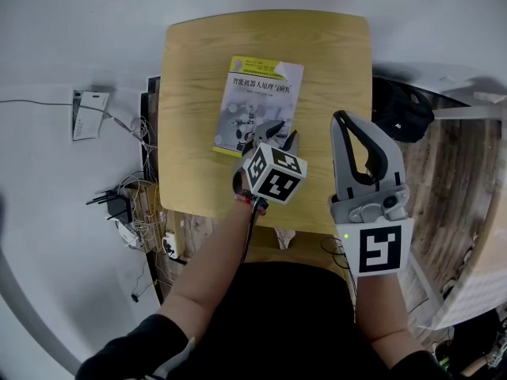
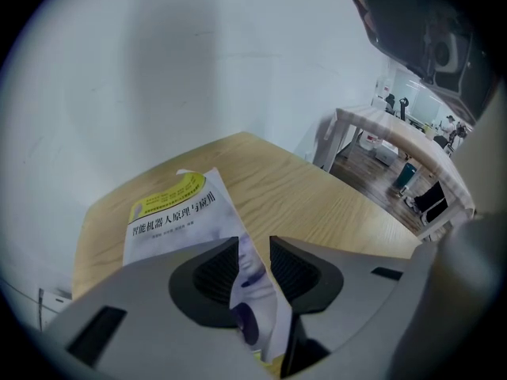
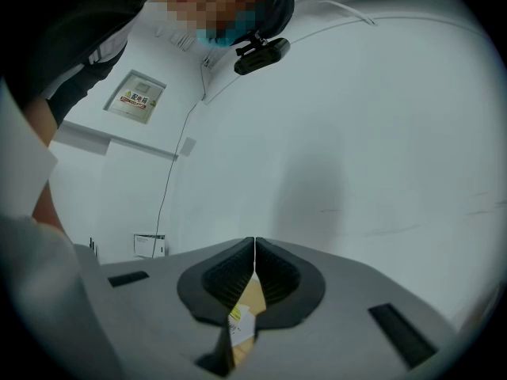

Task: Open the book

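We see the white-and-yellow paperback book lying closed mid-table on the pale wooden table. Our left tongs gape over its near edge. Our right tongs, closed and empty, hover by the near right corner.

A light wooden table with rounded corners is seen from above, its grain running across the top. One book is laid flat on it, cover facing up, on the far half of the top and a little right of the middle. The book is turned slightly askew to the table's edges. A yellow-green band is printed across the far end of its pale cover, with a black title line below. The cover's far right corner is curled up.
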Demonstrator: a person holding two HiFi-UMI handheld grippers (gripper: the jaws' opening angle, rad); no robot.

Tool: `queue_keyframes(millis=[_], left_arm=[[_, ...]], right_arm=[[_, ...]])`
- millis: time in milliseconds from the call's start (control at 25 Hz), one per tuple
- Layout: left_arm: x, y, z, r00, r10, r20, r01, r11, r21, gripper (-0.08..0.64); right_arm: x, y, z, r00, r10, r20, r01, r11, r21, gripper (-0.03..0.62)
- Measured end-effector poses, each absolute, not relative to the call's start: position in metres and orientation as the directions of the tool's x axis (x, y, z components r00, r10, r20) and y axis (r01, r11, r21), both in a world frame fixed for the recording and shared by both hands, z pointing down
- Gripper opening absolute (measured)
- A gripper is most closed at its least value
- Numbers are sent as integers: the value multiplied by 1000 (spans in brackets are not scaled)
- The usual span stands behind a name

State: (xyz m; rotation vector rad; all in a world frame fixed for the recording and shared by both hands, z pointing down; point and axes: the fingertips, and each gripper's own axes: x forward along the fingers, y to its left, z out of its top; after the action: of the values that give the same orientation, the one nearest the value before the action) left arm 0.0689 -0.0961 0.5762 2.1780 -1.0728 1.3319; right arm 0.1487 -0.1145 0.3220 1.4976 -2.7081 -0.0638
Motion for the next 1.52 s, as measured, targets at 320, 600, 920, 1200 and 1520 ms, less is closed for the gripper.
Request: queue_keyframes(millis=[320, 600, 920, 1200, 1520], left_arm=[[66, -97, 587, 231, -383, 894, -769, -635, -72, 130], [69, -99, 591, 228, -373, 899, -772, -632, -66, 137], [63, -101, 597, 183, -369, 911, -774, -626, -98, 140], [63, -102, 599, 173, -371, 912, -780, -617, -103, 138], [64, -103, 598, 196, -376, 906, -813, -579, -64, 121]], right_arm=[[148, -115, 327, -533, -846, 25, -844, 533, 58, 29], [150, -113, 330, -532, -846, 34, -844, 533, 49, 29], [150, -114, 333, -535, -844, 42, -843, 536, 48, 29], [149, -115, 336, -549, -835, 36, -836, 549, -1, 29], [145, -117, 337, -556, -830, 35, -831, 556, -10, 29]])
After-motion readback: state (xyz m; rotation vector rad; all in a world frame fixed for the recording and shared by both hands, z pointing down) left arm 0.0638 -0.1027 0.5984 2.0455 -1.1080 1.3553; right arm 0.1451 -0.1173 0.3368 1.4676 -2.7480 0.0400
